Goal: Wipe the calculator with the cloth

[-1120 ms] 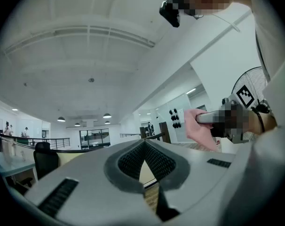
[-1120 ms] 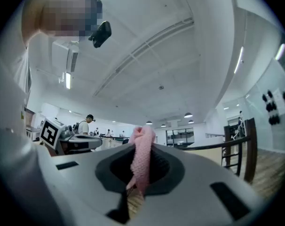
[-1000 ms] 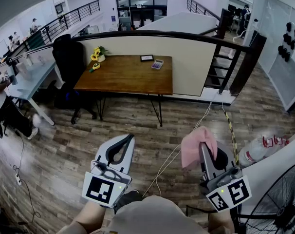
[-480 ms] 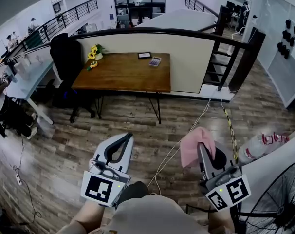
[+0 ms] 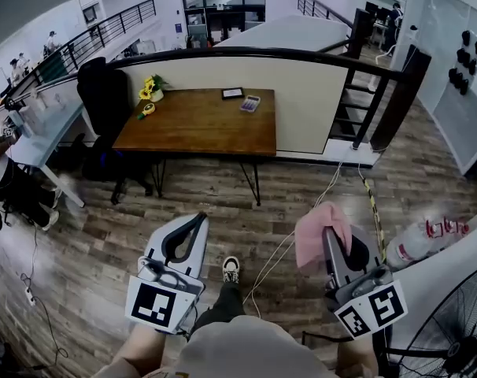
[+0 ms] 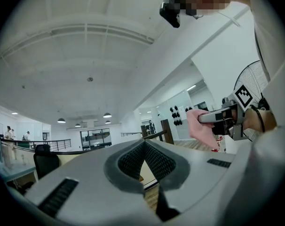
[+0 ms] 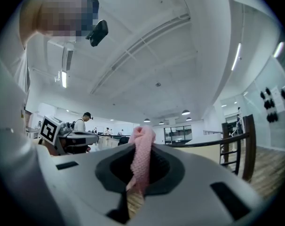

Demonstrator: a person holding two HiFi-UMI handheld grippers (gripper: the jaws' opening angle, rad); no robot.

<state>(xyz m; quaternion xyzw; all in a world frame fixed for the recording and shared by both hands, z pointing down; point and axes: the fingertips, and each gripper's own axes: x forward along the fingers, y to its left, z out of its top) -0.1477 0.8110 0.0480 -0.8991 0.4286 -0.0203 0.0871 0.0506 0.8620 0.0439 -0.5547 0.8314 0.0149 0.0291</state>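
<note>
A small calculator (image 5: pixel 249 104) with a pinkish keypad lies at the far right of a brown wooden table (image 5: pixel 199 128), well ahead of me across the floor. My right gripper (image 5: pixel 327 225) is shut on a pink cloth (image 5: pixel 319 238), which hangs from its jaws; in the right gripper view the cloth (image 7: pixel 140 163) runs down between the closed jaws. My left gripper (image 5: pixel 200 219) is shut with nothing in it, its jaws meeting at the tip (image 6: pixel 143 142). Both grippers are held low in front of my body, far from the table.
On the table also lie a dark tablet (image 5: pixel 232 94), a yellow flower pot (image 5: pixel 151 89) and a yellow tape measure (image 5: pixel 148 109). A black office chair (image 5: pixel 105 93) stands at its left. Cables (image 5: pixel 286 242) cross the wood floor; a fan (image 5: pixel 451 329) and plastic bottle (image 5: pixel 418 241) stand right.
I have stepped forward: a shoe now shows between the grippers and the table has shifted slightly in view. Both grippers keep their pose, the cloth still clamped.
</note>
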